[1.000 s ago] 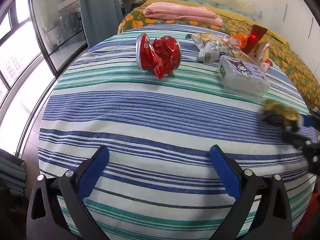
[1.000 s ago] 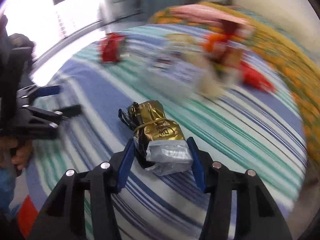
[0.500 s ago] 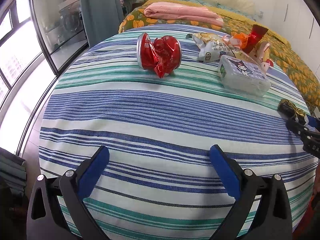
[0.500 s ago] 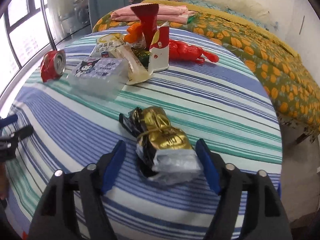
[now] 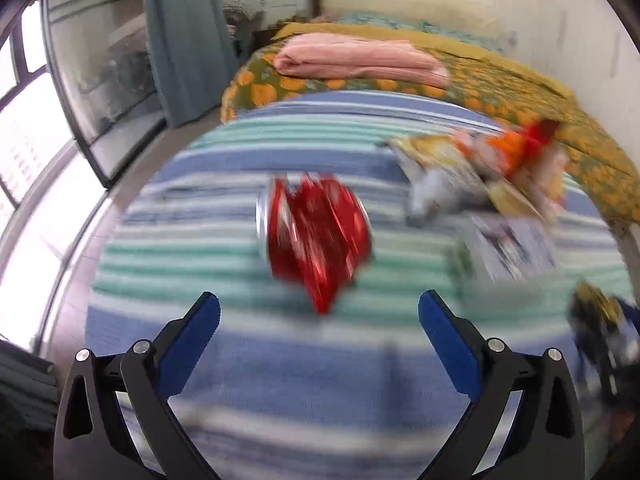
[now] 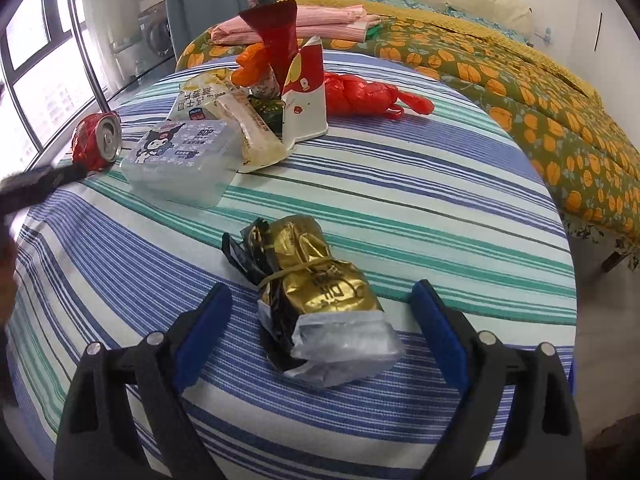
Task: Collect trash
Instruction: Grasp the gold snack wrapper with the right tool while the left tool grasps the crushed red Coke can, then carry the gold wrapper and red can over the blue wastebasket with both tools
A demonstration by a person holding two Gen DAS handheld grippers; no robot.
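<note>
Two grippers work over the striped surface, and we see both with blue pads spread wide. Our right gripper has its jaws opening; the gold foil packet lies on the cloth between the pads, touched by neither, its clear plastic end nearest us. Ahead and to the left of this gripper sits a clear plastic box with a cartoon print, and just beyond it a heap of wrappers with a red-and-white paper carton standing among them. A knotted red plastic bag lies to the right of that heap.

Our left gripper is spread apart with nothing between its pads. Its view is blurred. The crushed red can lies on the cloth just ahead of the pads, roughly centred between them. Farther ahead to the right we make out the wrappers and the box, smeared. Beyond the surface stands a bed with an orange-patterned cover.
</note>
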